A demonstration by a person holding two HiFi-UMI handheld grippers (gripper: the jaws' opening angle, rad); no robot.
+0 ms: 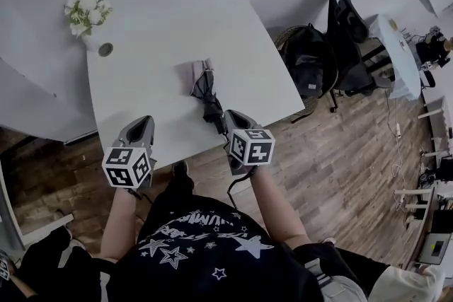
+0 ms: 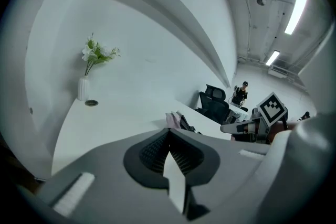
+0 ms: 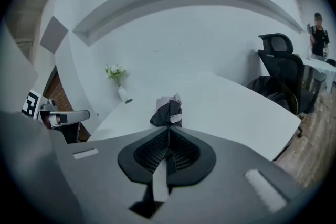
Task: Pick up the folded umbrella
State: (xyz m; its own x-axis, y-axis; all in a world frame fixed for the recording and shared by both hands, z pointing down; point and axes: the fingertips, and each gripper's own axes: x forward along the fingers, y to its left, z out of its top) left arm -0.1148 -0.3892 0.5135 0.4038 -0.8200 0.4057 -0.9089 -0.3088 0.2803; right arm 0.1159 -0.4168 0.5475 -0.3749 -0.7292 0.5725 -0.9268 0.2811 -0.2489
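The folded umbrella [image 1: 206, 90], black with a pale pinkish part, lies on the white table [image 1: 148, 81] near its front edge. It also shows in the left gripper view, as the umbrella [image 2: 181, 122] ahead and to the right, and in the right gripper view, as the umbrella [image 3: 168, 111] straight ahead. My right gripper [image 1: 228, 117] hovers at the table's edge just short of the umbrella's near end, jaws together and empty. My left gripper [image 1: 144, 122] is over the front edge to the umbrella's left, also shut and empty. The same closed tips show on my left gripper [image 2: 169, 132] and my right gripper [image 3: 169, 129].
A white vase of white flowers [image 1: 86, 14] and a small round disc [image 1: 105, 49] stand at the table's far left corner. Office chairs with a black backpack [image 1: 311, 64] are to the right on the wooden floor [image 1: 340, 173]. A person [image 3: 318, 34] stands far off.
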